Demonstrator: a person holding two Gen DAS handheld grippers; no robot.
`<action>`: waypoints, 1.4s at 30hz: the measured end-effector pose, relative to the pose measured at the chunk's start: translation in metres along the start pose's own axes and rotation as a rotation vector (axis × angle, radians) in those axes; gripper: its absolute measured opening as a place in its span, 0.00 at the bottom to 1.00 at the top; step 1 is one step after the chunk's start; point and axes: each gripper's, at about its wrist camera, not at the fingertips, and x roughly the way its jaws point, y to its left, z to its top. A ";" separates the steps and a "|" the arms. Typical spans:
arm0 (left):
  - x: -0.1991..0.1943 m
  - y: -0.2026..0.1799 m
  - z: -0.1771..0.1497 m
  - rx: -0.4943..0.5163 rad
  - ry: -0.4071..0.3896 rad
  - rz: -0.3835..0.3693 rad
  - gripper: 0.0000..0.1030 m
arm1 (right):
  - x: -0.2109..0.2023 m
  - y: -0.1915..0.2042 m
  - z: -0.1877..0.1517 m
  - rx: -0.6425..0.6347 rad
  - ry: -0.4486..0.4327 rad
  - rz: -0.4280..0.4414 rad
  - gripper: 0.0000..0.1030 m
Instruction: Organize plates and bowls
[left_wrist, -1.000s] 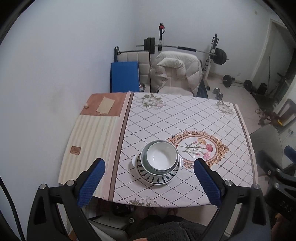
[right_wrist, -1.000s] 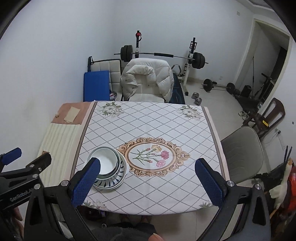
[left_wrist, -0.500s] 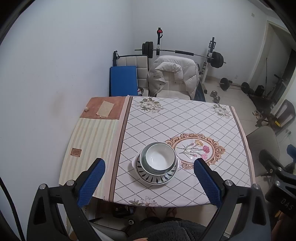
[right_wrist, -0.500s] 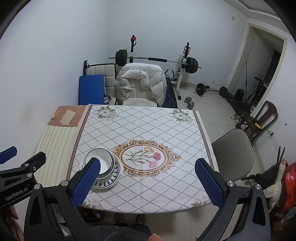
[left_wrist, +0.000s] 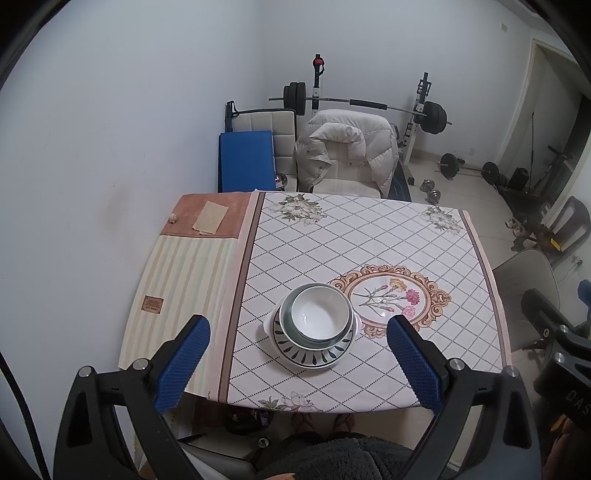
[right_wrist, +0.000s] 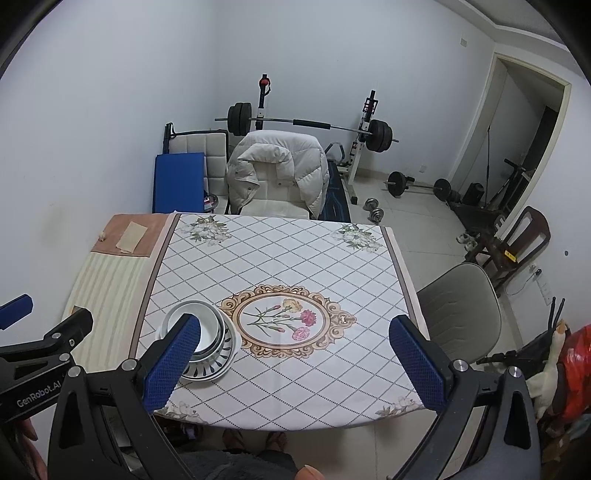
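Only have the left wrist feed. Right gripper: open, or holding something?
Observer: The right gripper is open, nothing between its fingers.
Operator: Where is it relative to the dishes?
Observer: In the right wrist view, its left finger covers part of the stack of bowls on the plate; I see no grip.
Operator: Anything on the floor on that side?
Observer: A red bag beyond the grey chair.
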 end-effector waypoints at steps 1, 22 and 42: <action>0.000 -0.001 0.000 0.000 0.001 0.001 0.95 | 0.000 -0.001 0.000 0.000 0.001 0.001 1.00; -0.005 -0.015 -0.007 -0.001 -0.012 0.041 0.96 | 0.002 -0.005 -0.002 -0.014 0.004 0.002 1.00; -0.010 -0.005 -0.007 -0.023 -0.026 0.042 0.99 | 0.003 -0.006 -0.001 -0.028 -0.001 0.009 1.00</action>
